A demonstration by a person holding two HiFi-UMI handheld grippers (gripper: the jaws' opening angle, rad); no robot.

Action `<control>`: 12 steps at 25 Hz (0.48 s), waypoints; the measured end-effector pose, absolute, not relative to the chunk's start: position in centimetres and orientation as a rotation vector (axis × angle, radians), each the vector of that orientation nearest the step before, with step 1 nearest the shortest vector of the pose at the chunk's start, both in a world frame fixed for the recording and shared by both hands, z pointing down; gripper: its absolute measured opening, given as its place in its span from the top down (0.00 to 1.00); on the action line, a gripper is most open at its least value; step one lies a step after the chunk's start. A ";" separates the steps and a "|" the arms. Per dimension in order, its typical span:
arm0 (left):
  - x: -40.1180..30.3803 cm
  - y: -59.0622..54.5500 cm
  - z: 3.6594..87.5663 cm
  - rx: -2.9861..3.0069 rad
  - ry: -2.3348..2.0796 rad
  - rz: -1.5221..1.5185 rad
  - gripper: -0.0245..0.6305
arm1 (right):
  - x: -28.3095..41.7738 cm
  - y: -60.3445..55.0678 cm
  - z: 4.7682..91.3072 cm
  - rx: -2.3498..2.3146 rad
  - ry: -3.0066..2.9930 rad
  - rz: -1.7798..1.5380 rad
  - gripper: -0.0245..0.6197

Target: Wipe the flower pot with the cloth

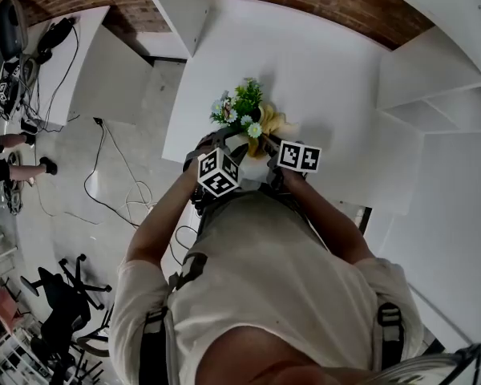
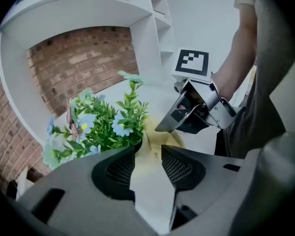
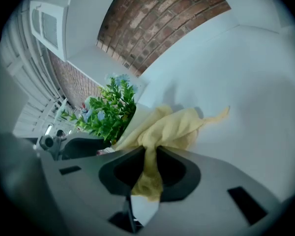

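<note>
Two grippers meet at one flower pot (image 1: pixel 254 165). Left gripper (image 2: pixel 148 151) holds its jaws partly apart with both pads bare, the white pot and its blue-and-white flowers (image 2: pixel 105 124) just ahead of its tips. Right gripper (image 3: pixel 150 154) is clamped on the single yellow cloth (image 3: pixel 172 127), which drapes against the pot's side. Each bears one marker cube (image 1: pixel 218 172). Beneath lies a white tabletop (image 1: pixel 321 62); beyond stand a brick wall (image 3: pixel 152 18) and white shelves (image 1: pixel 441 87).

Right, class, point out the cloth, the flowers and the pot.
cloth (image 3: pixel 172 127), right gripper view, bunched middle.
flowers (image 2: pixel 121 128), left gripper view, pale blue bloom.
pot (image 3: pixel 129 125), right gripper view, pale side wall.
</note>
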State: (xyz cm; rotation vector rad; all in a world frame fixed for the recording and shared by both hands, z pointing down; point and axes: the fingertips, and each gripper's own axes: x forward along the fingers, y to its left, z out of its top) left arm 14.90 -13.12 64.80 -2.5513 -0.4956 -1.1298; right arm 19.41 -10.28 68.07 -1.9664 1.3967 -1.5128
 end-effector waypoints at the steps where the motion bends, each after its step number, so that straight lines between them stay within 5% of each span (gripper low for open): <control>1: 14.9 -12.7 64.7 -2.584 -0.513 -1.124 0.68 | 19.3 -10.3 68.1 -1.963 1.395 -1.513 0.83; 12: 15.6 -17.5 64.6 -2.336 -0.570 -1.085 0.59 | 20.6 -11.1 67.2 -1.948 1.431 -1.482 0.83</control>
